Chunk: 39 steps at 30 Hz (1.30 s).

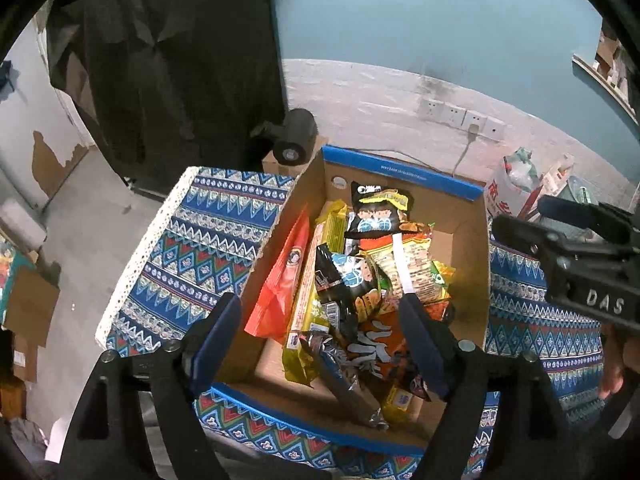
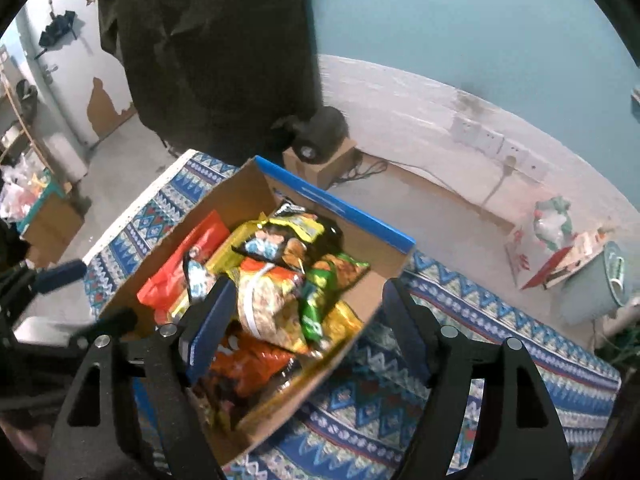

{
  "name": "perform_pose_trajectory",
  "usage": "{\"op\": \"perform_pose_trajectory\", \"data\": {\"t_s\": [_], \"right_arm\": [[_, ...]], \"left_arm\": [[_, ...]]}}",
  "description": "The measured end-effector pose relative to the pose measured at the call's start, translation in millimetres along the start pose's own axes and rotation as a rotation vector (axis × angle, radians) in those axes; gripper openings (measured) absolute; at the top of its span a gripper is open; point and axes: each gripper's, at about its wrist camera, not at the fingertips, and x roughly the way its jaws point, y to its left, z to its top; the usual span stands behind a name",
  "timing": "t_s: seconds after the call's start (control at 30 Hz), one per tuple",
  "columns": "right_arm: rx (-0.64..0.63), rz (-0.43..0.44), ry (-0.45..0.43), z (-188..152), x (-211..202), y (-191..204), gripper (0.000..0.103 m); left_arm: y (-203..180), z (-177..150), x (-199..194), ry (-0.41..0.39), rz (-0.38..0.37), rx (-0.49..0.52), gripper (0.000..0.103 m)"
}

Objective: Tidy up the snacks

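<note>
Snack packets (image 1: 360, 280) heaped loose in open blue-rimmed cardboard box (image 1: 404, 176); red packet (image 1: 284, 280) leaning against left wall.

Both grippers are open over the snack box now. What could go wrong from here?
1. The snacks are heaped loosely in the box; grabbing one packet may drag or tip its neighbours.
2. The right gripper straddles the box's near wall, so closing or lowering there could catch cardboard rather than a packet.
3. The left gripper works close beside it over the same box, so the two could collide.
</note>
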Motion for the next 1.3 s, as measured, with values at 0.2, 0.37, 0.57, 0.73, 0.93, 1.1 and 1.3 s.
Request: {"op": "perform_pose_trajectory", "data": {"t_s": [0.2, 0.37, 0.57, 0.73, 0.93, 1.1, 1.3], "right_arm": [[0.0, -0.02, -0.032, -9, -25, -2, 0.075], [-0.001, -0.037, -0.055, -15, -41, -5, 0.076], [-0.009, -0.062, -0.065, -24, -52, -6, 0.076], [-0.008, -0.068, -0.068, -27, -55, -10, 0.076], [-0.006, -0.066, -0.068, -29, -56, -12, 0.076], [-0.009, -0.062, -0.066, -27, -55, -10, 0.076], [-0.008, -0.063, -0.065, -27, -54, -8, 0.076]], "left_arm": [[-14, -1, -20, -0.05, 0.005, 0.053, 0.088], [-27, -3, -31, -0.082, 0.021, 0.104, 0.093], [-31, -4, -32, -0.077, 0.011, 0.108, 0.093], [-33, -5, -34, -0.079, 0.017, 0.111, 0.093], [-34, -5, -37, -0.09, 0.014, 0.112, 0.093], [-35, -5, -35, -0.083, 0.017, 0.112, 0.093], [-34, -5, -35, -0.08, 0.012, 0.112, 0.093]]}}
